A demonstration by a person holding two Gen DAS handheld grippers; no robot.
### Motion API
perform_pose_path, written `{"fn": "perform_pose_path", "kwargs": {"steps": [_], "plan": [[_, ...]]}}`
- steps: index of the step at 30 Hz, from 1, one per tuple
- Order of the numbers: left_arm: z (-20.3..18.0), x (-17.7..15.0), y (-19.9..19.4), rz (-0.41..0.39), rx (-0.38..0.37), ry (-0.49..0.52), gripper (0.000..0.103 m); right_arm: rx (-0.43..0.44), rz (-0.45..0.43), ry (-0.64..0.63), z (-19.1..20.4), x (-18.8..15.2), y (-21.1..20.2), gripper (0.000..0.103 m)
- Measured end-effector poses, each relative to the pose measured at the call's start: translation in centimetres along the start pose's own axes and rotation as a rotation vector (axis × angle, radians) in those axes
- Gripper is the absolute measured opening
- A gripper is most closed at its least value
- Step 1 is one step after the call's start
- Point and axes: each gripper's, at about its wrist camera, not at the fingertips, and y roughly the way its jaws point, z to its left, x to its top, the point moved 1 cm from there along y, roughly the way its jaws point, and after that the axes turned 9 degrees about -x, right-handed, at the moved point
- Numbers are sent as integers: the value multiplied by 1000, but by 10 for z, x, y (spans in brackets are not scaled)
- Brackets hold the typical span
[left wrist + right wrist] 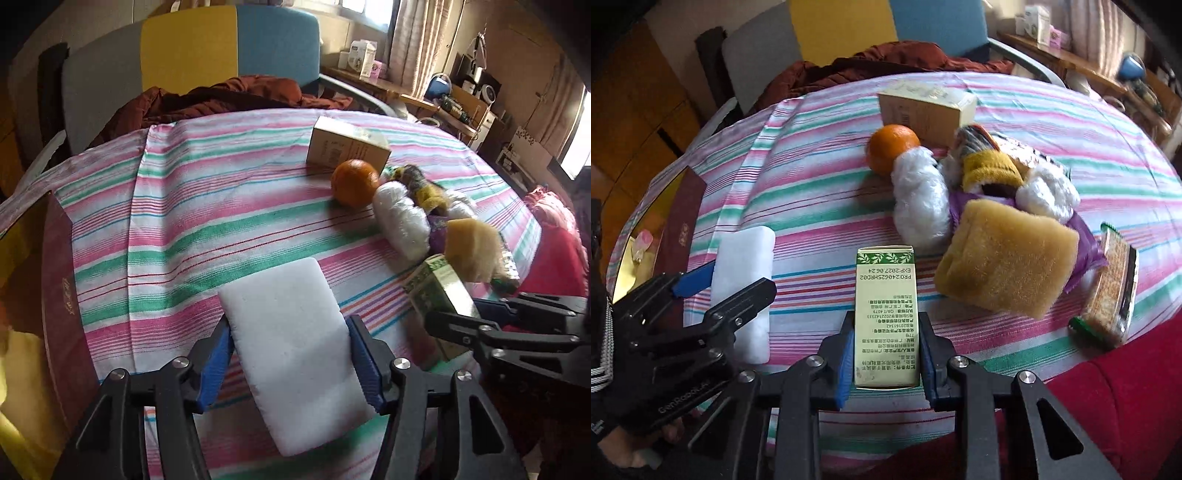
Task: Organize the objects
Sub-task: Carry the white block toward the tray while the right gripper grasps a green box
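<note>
A white foam block (295, 347) is being gripped by the left tongs (291, 363), its long sides pressed between the blue pads (364, 363), above the striped cloth of the counter (192, 206). A narrow green carton (886, 317) with printed text is being clamped lengthwise by the right tongs (886, 363), close over the near edge of the counter. Farther back, an orange (892, 147) is lying just in front of a beige box (923, 109) and touching a heap of white fluffy and yellow knitted items (979, 184). A tan sponge (1004, 266) is resting against that heap, with a wrapped snack pack (1113, 284) beside it. A dark red book (62, 291) is lying at the left edge.
</note>
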Motion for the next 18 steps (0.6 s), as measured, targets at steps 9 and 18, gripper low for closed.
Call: {"fn": "perform_pose_path", "kwargs": {"steps": [9,18], "plan": [[31,-2,-92,-169,10,-82,62,112,-90,-113,56,27,-31,30],[137,-30,-172,-287,182,-305,62,235,-132,-327,155,31,-51,30]]}}
